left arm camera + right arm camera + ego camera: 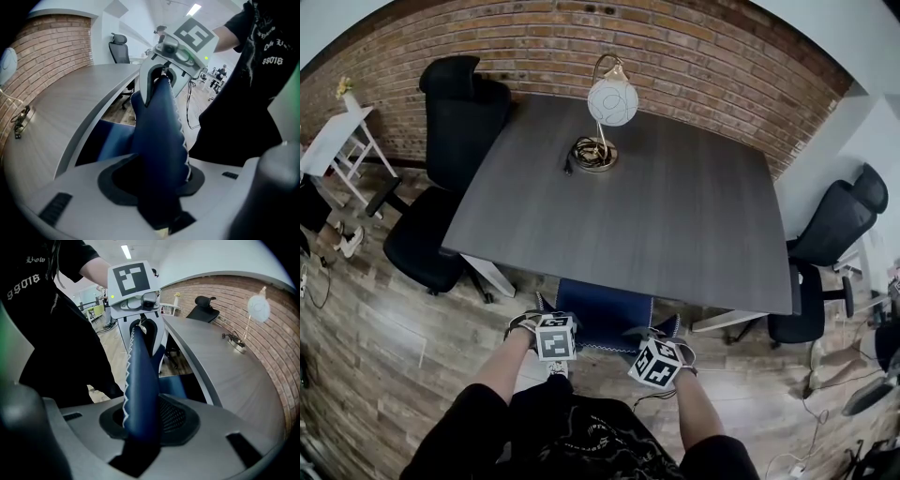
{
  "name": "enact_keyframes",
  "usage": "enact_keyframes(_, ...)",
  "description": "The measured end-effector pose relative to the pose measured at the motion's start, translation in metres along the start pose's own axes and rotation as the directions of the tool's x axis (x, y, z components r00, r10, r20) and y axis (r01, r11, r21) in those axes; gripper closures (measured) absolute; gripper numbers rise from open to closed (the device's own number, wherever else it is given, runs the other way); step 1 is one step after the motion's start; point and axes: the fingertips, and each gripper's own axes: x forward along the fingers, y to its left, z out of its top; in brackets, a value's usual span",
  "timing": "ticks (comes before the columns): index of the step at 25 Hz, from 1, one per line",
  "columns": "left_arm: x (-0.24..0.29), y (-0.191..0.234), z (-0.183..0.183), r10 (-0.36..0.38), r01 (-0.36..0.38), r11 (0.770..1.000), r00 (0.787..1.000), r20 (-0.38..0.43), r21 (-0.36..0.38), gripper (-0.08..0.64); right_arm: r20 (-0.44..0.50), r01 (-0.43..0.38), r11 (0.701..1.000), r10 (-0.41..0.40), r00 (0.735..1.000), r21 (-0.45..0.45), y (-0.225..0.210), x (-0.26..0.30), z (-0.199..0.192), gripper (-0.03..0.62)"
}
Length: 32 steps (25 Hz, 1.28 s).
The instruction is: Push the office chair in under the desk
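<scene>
Holding the navy padded office chair with white zigzag stitching, tucked partly beneath the near edge of the dark grey wood-grain table.
Pinching the backrest's top rim with left gripper and right gripper side by side, each pair of jaws closed onto the padding. Facing, near the table's far edge, a brass lamp with white globe shade; flanked left of the table by a black office chair, right of it by a second black office chair.

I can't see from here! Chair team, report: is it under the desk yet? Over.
Left gripper, right gripper: both clamped on blue chair backrest top. Chair partly under desk. Nothing seen blocking; under-desk hidden.
</scene>
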Motion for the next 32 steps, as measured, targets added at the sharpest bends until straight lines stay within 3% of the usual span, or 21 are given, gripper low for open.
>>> enact_keyframes(32,-0.004,0.024,0.001,-0.018,0.017,1.0,0.999,0.029,0.027,0.393,-0.004,0.0,1.0,0.0,1.0,0.018,-0.021,0.004,0.006,0.486)
